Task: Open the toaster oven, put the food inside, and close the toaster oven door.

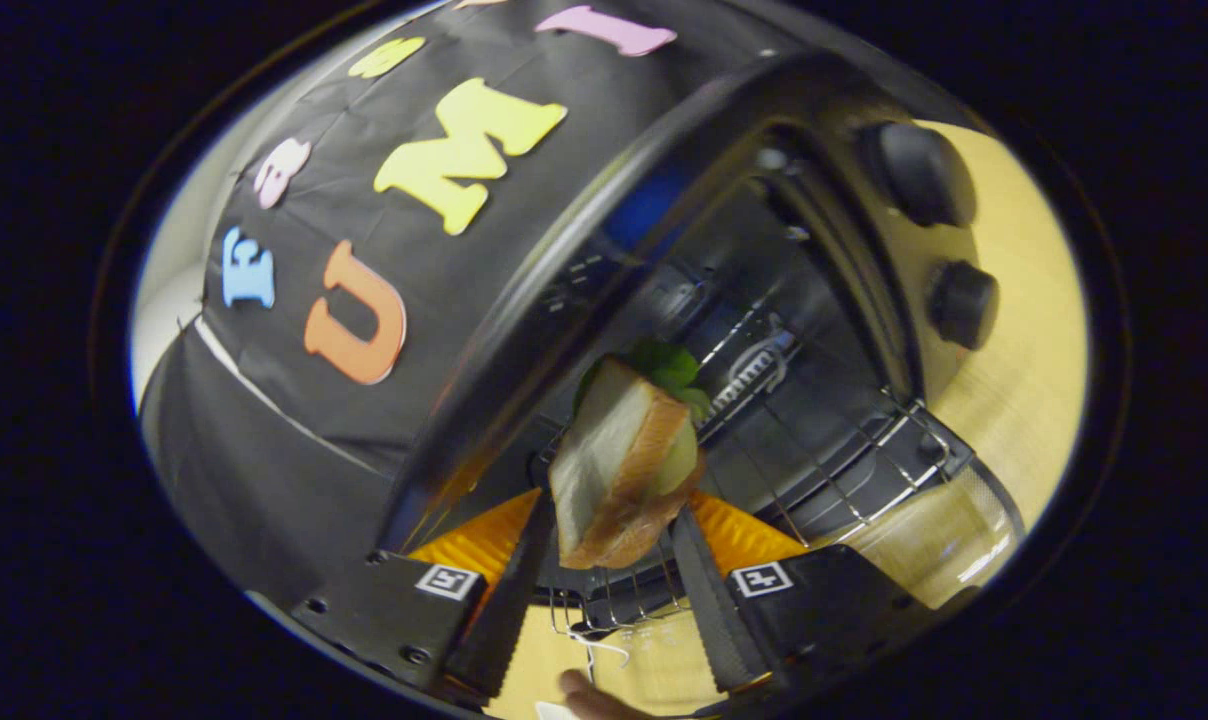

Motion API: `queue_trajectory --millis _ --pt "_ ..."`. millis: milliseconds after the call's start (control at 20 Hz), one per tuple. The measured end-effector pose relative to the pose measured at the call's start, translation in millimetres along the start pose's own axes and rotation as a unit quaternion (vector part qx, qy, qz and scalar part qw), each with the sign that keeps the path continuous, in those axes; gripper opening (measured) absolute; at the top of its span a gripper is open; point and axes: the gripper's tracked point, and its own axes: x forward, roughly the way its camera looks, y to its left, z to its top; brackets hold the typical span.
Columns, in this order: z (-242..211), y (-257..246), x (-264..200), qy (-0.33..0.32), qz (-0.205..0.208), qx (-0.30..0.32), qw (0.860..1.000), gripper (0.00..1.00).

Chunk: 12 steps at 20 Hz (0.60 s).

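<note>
Gripping one sandwich [619, 460], two fingers [709, 590], two knobs [919, 175]

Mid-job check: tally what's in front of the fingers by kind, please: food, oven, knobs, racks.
Sandwich, held between the fingers of the gripper: 1
Toaster oven, door open: 1
Knobs: 2 (upper, lower)
Wire rack: 1
Total: 5
</note>
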Motion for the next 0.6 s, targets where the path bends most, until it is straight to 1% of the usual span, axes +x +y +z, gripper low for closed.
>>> queue_trajectory --millis 100,150,250,350,500,600 --pt "-5.8 0.9 1.8 0.014 -0.011 -0.073 0.997 0.88" --pt "-7.5 0.9 1.0 0.018 -0.022 -0.110 0.994 0.92" --pt "-11.5 -0.4 4.0 0.025 -0.048 -0.177 0.983 0.94" --pt "-21.0 -1.0 4.8 0.042 -0.074 -0.241 0.967 0.94" --pt "-41.8 -5.4 -1.3 0.076 -0.112 -0.298 0.945 0.94" --pt "-48.1 -7.6 -7.1 0.080 -0.137 -0.329 0.931 0.94"
